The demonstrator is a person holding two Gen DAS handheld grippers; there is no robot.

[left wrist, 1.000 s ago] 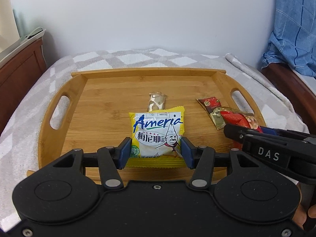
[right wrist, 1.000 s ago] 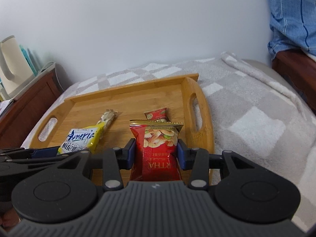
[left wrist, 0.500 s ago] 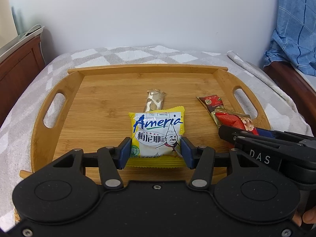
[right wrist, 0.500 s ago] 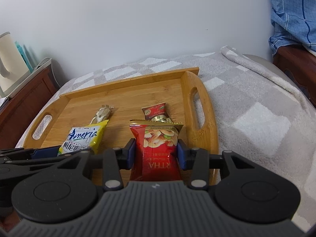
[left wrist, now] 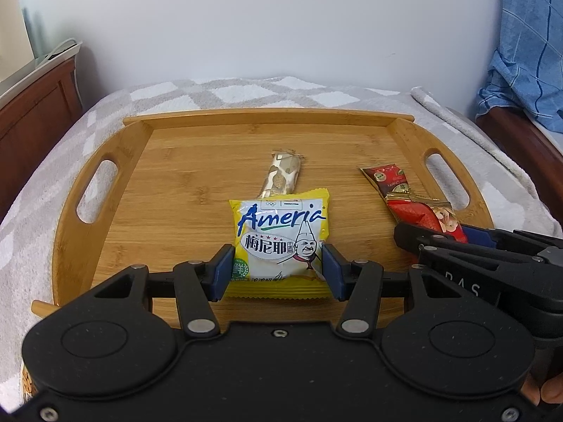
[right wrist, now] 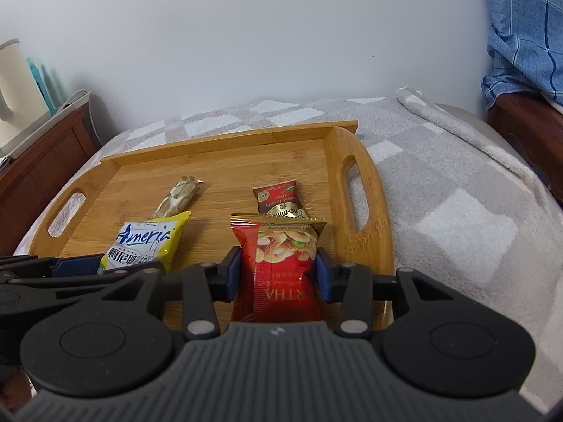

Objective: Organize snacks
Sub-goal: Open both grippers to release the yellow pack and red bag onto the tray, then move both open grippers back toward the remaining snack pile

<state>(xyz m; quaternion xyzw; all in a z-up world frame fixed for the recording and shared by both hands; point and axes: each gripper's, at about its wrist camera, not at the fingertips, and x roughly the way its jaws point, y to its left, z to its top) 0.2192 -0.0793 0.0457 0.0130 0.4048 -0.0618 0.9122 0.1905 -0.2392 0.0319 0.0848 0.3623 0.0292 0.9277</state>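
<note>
On the wooden tray [left wrist: 105, 239], a beige bar [left wrist: 283, 175] lies beyond my left gripper [left wrist: 278, 269], pinched on the yellow Ameria packet [left wrist: 279, 242]. A small cherry sachet [right wrist: 279, 198] sits beyond my right gripper [right wrist: 279, 274], clamping the red nut bag [right wrist: 281, 267] near the tray's right handle.

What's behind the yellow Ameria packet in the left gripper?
Behind the yellow Ameria packet, held by the left gripper, a beige nougat bar lies on the wooden tray. Its far end shows; the packet's top edge covers its near end.
</note>
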